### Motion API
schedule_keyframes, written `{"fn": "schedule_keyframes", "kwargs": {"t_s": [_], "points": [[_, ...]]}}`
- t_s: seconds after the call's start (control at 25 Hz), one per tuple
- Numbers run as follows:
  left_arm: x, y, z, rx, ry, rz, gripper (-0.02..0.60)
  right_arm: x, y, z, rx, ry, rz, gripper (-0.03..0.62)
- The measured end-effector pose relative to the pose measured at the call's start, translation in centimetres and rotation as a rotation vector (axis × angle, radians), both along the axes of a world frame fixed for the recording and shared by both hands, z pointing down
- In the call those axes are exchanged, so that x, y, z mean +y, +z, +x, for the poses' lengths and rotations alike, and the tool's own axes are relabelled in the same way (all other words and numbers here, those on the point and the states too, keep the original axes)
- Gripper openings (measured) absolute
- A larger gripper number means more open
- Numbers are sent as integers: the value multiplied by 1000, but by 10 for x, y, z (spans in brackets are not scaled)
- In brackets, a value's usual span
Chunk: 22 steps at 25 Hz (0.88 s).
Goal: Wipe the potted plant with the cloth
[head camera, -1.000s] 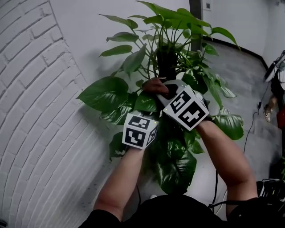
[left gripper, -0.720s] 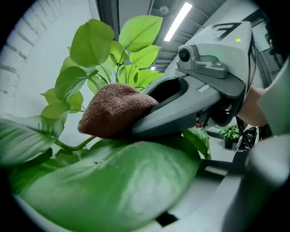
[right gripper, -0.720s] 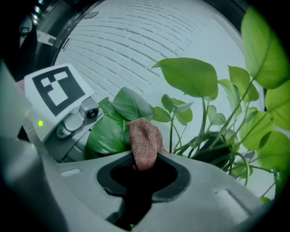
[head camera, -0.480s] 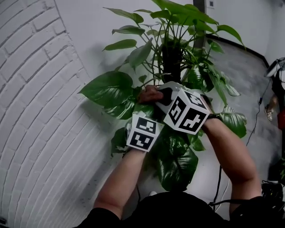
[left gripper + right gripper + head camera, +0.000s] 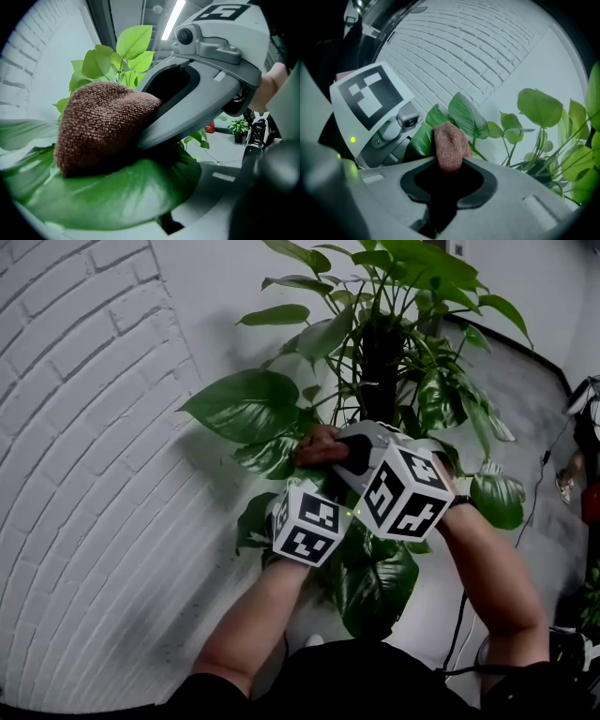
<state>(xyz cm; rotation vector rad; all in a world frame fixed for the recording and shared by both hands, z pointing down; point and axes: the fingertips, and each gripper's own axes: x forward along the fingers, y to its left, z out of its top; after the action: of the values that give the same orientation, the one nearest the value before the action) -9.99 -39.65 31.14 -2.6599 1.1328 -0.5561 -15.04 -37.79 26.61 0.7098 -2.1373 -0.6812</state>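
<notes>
Both tools have drifted nearer, so wiping continues: the right tool clamps the brown terry cloth against the broad green leaf, which the left tool pinches.

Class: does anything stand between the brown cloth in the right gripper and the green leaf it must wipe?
Nothing visible does. The brown terry cloth, clamped in the right gripper, lies directly on the broad green leaf, with no other leaf or stem between them.
</notes>
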Motion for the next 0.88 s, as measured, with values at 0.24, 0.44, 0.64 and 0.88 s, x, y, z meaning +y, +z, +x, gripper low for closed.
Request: {"fn": "schedule_keyframes", "kwargs": {"t_s": [0.24,0.44,0.64,0.88], "points": [[15,8,-3,5,18,-14,17,17,8,-7,-11,4,38,67],[27,22,-5,-12,29,-24,17,31,19,-9,37,-11,97,67],[39,28,-5,-25,37,-26,17,47,24,-12,97,-30,148,67],[48,32,-7,-32,38,-25,17,60,27,-16,74,-32,131,67]]}}
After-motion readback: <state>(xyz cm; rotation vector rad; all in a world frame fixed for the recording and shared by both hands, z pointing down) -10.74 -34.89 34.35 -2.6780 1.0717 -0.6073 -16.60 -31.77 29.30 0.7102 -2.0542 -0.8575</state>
